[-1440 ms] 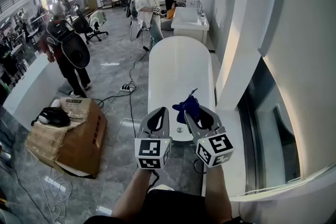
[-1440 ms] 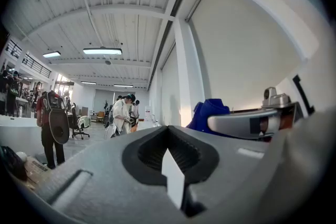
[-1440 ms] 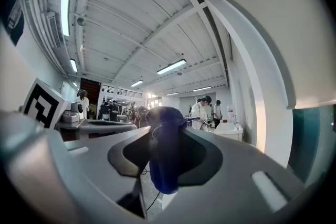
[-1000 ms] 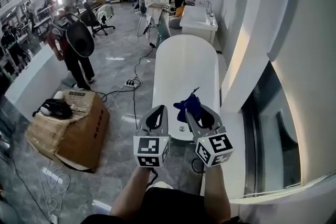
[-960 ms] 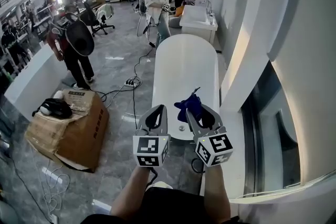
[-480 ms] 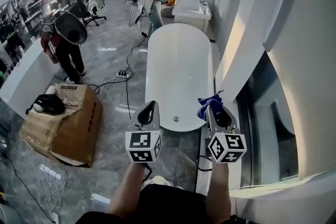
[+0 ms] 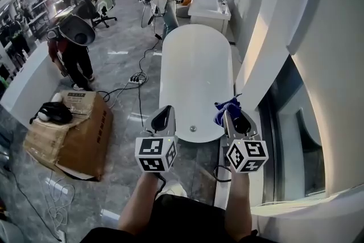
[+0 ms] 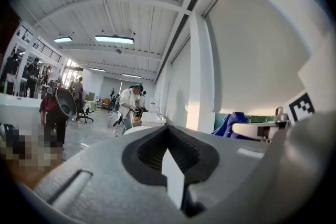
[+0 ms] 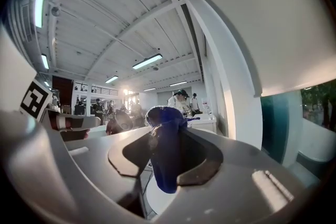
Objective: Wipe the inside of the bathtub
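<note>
Now, in the head view, the long white oval bathtub (image 7: 196, 74) stands just ahead of the left gripper (image 7: 162, 118) and right gripper (image 7: 232, 116). Left gripper view: its jaws meet, holding nothing. Right gripper view: jaws pinch a crumpled dark-blue cloth (image 9: 164, 149)

The lower part of the dark blue cloth (image 7: 227, 107) was hidden between the jaws of the right gripper (image 7: 234, 120). The near rim of the white oval bathtub (image 7: 196, 71) was partly covered by that gripper and the left gripper (image 7: 161, 119). The dark bundle (image 7: 50, 112) on the brown cardboard box (image 7: 79, 139) could not be identified.
</note>
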`<state>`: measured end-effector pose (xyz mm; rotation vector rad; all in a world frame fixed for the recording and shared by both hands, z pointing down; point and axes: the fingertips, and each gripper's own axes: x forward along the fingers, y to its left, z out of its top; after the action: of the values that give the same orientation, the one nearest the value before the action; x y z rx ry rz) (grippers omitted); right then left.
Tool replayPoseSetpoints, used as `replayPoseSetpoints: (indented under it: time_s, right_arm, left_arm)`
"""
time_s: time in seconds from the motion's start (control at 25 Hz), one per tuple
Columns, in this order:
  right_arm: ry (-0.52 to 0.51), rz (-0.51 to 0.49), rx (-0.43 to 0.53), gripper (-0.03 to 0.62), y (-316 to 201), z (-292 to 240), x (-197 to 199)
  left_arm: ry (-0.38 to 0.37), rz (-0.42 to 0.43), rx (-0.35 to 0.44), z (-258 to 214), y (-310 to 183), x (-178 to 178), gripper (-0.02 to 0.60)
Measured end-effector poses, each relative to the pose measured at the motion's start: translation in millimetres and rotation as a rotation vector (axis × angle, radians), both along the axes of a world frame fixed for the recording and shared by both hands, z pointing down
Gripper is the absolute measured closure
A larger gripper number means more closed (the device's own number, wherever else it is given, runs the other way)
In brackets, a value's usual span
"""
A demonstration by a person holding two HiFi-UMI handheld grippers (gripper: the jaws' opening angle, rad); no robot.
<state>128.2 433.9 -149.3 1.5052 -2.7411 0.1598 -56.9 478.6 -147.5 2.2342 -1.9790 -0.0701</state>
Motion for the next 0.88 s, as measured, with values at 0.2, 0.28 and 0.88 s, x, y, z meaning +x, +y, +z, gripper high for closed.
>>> replayPoseSetpoints:
  time_s: [0.2,0.28,0.88]
  right_arm:
    - [0.016,-0.041,0.003,0.462,-6,0,-14]
    - [0.019,-0.048,0.001,0.462,-10,1,-18]
    - [0.039,-0.048,-0.079,0.462,-96,44,-54]
  left_arm:
    - [0.010,-0.043,0.003,2,-1,-18,0.578]
    - [0.015,-0.057,0.001,3,-3,-24,0.578]
    - [0.051,-0.027,-0.044,37,-100,-60,0.578]
